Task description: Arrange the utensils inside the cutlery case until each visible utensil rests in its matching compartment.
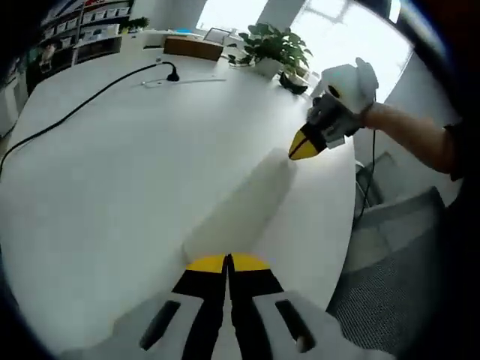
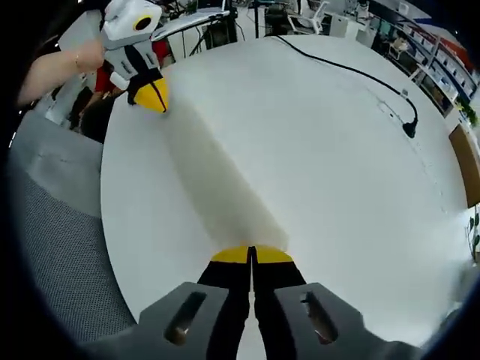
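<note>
**Q:** Left gripper view first: what is at the bottom?

**R:** The left gripper (image 1: pixel 227 262), with its yellow-tipped black jaws pressed together and nothing between them. It hangs over a white round table (image 1: pixel 112 187).

**Q:** And the other tool?

**R:** The right gripper (image 1: pixel 306 146) comes in from the right side of that view, held in a person's hand (image 1: pixel 352 109) with a bare forearm behind it. Its yellow tip reads as clenched too, and it grasps nothing. It sits near the table's edge, well apart from the left one.

**Q:** Does the right gripper view agree?

**R:** Yes. There the right gripper (image 2: pixel 250 255) shows its jaws closed tip to tip, empty. Far across the table (image 2: pixel 315 150) the left gripper (image 2: pixel 152 96) appears at the upper left, tips together as well.

**Q:** Where are the cutlery case and the utensils?

**R:** I cannot point to them; neither picture lets me place them. What lies on the tabletop is a black cable (image 1: pixel 75 109) ending in a plug (image 1: pixel 172 75), seen also in the right gripper view (image 2: pixel 337 67).

**Q:** Anything beyond the table?

**R:** A potted plant (image 1: pixel 274 49) at the far edge, a brown box (image 1: pixel 193 47) beside it, shelves (image 1: pixel 82 26) further back, and a grey chair (image 2: pixel 52 225) against the table's near side.
</note>
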{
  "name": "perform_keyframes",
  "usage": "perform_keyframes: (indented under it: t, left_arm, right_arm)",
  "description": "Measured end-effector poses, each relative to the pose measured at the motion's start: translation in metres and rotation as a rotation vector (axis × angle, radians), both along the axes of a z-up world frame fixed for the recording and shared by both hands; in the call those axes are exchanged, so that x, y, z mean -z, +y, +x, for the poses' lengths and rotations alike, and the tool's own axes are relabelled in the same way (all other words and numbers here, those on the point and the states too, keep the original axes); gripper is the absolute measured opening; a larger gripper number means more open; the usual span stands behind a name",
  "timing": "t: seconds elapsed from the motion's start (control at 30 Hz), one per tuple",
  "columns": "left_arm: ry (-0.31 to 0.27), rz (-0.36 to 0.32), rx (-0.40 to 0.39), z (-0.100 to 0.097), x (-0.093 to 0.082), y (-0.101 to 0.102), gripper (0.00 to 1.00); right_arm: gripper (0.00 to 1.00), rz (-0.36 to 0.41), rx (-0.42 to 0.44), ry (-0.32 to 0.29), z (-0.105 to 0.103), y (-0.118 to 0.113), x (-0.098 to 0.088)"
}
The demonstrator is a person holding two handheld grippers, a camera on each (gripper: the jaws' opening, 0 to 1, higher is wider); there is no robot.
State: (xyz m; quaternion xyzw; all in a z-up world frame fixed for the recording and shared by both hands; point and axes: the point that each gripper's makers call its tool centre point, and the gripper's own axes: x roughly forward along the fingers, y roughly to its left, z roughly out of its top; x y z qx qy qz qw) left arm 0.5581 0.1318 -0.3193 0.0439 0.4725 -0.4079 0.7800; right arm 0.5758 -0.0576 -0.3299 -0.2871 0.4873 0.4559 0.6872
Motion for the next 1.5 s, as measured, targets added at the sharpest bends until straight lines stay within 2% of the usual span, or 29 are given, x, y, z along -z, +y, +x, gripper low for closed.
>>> perform_keyframes:
  t: [0.03, 0.07, 0.1, 0.27, 0.3, 0.37, 0.43, 0.5, 0.57, 0.6, 0.63, 0.67, 0.73, 0.77, 0.83, 0.87, 0.9, 0.93, 0.97, 1.0, 1.07, 1.13, 1.17, 1.2, 1.3, 1.33, 1.4, 1.47, 1.5]
  left_arm:
    - [-0.006, 0.028, 0.019, 0.0, 0.004, 0.002, 0.01]
    - [-0.012, 0.045, 0.029, 0.0, 0.007, 0.003, 0.01]
    - [-0.03, 0.013, 0.012, 0.004, 0.003, -0.002, 0.01]
    - [0.0, 0.028, 0.022, 0.005, 0.003, -0.005, 0.01]
    - [-0.004, 0.052, 0.044, 0.005, 0.003, -0.004, 0.01]
    - [-0.013, 0.076, 0.038, 0.006, 0.004, -0.004, 0.0]
    - [0.014, 0.141, 0.017, 0.005, 0.005, 0.001, 0.0]
    - [-0.01, 0.2, 0.069, 0.003, 0.005, 0.002, 0.0]
    - [0.021, 0.212, 0.067, 0.003, 0.008, 0.002, 0.0]
    - [0.037, 0.244, 0.074, 0.002, 0.008, 0.008, 0.0]
    - [0.042, 0.259, 0.077, 0.005, 0.013, 0.008, 0.0]
    - [0.042, 0.266, 0.079, 0.005, 0.013, 0.009, 0.0]
    - [-0.005, 0.301, 0.135, 0.006, 0.014, 0.01, 0.0]
    - [-0.027, 0.293, 0.142, 0.006, 0.013, 0.007, 0.0]
    - [0.004, 0.289, 0.111, 0.006, 0.013, 0.008, 0.0]
    - [0.011, 0.312, 0.117, 0.004, 0.013, 0.01, 0.0]
    - [-0.018, 0.338, 0.147, 0.005, 0.011, 0.011, 0.0]
    - [-0.066, 0.319, 0.146, 0.011, 0.006, 0.008, 0.0]
    - [-0.074, 0.287, 0.111, 0.013, 0.001, 0.004, 0.01]
    - [-0.048, 0.254, 0.065, 0.015, 0.0, 0.003, 0.01]
    - [-0.007, 0.281, 0.069, 0.015, 0.007, 0.009, 0.01]
    - [-0.027, 0.308, 0.094, 0.018, 0.009, 0.012, 0.01]
    - [-0.036, 0.268, 0.063, 0.023, 0.01, 0.004, 0.01]
    - [0.01, 0.276, 0.04, 0.021, 0.013, 0.005, 0.01]
    - [-0.011, 0.308, 0.125, 0.019, 0.01, 0.004, 0.0]
    - [-0.002, 0.309, 0.116, 0.019, 0.011, 0.003, 0.0]
    - [0.017, 0.314, 0.105, 0.02, 0.012, 0.002, 0.0]
    - [0.023, 0.316, 0.111, 0.018, 0.012, 0.001, 0.0]
    - [0.024, 0.321, 0.12, 0.018, 0.011, 0.002, 0.0]
  right_arm:
    - [0.0, 0.014, -0.022, -0.03, 0.002, 0.003, -0.004]
    - [0.0, -0.001, -0.01, -0.026, 0.002, 0.002, -0.004]
    - [0.0, -0.031, -0.023, -0.035, 0.002, -0.001, -0.004]
    - [0.0, -0.068, -0.034, -0.014, 0.0, -0.007, 0.002]
    - [0.0, -0.053, -0.049, -0.023, 0.001, -0.005, 0.0]
    - [0.0, -0.071, -0.043, 0.0, 0.003, -0.005, 0.003]
    - [0.0, -0.096, -0.03, 0.024, 0.004, -0.005, 0.004]
    - [0.0, -0.129, -0.017, 0.045, 0.004, -0.004, 0.005]
    - [0.0, -0.14, -0.016, 0.05, 0.003, -0.002, 0.005]
    - [0.0, -0.157, -0.055, 0.035, 0.004, -0.001, 0.006]
    - [0.0, -0.165, -0.054, 0.033, 0.003, -0.002, 0.006]
    - [0.0, -0.167, -0.054, 0.029, 0.002, -0.002, 0.006]
    - [0.0, -0.169, -0.046, 0.011, 0.001, -0.003, 0.006]
    - [0.0, -0.178, -0.072, -0.002, 0.001, -0.003, 0.006]
    - [0.0, -0.177, -0.101, 0.017, 0.0, -0.003, 0.004]
    - [0.0, -0.152, -0.103, 0.023, 0.0, -0.001, 0.003]
    - [0.0, -0.106, -0.06, 0.007, 0.005, 0.003, 0.0]
    - [0.0, -0.077, 0.031, -0.001, 0.011, 0.003, -0.004]
    - [0.0, -0.06, 0.06, 0.009, 0.013, 0.004, -0.007]
    - [0.0, -0.035, 0.066, 0.018, 0.015, 0.007, -0.008]
    - [0.0, -0.085, 0.021, 0.027, 0.012, 0.005, -0.003]
    - [0.0, -0.122, -0.011, 0.022, 0.012, 0.005, 0.002]
    - [0.0, -0.141, -0.016, 0.02, 0.012, 0.003, 0.004]
    - [0.0, -0.133, -0.024, 0.025, 0.013, 0.007, 0.003]
    - [0.0, -0.158, -0.028, 0.041, 0.014, 0.006, 0.004]
    - [0.0, -0.168, -0.05, 0.047, 0.015, 0.007, 0.005]
    - [0.0, -0.175, 0.007, 0.087, 0.014, 0.006, 0.005]
    - [0.0, -0.181, -0.01, 0.081, 0.016, 0.007, 0.006]
    - [0.0, -0.2, -0.047, 0.063, 0.015, 0.007, 0.006]
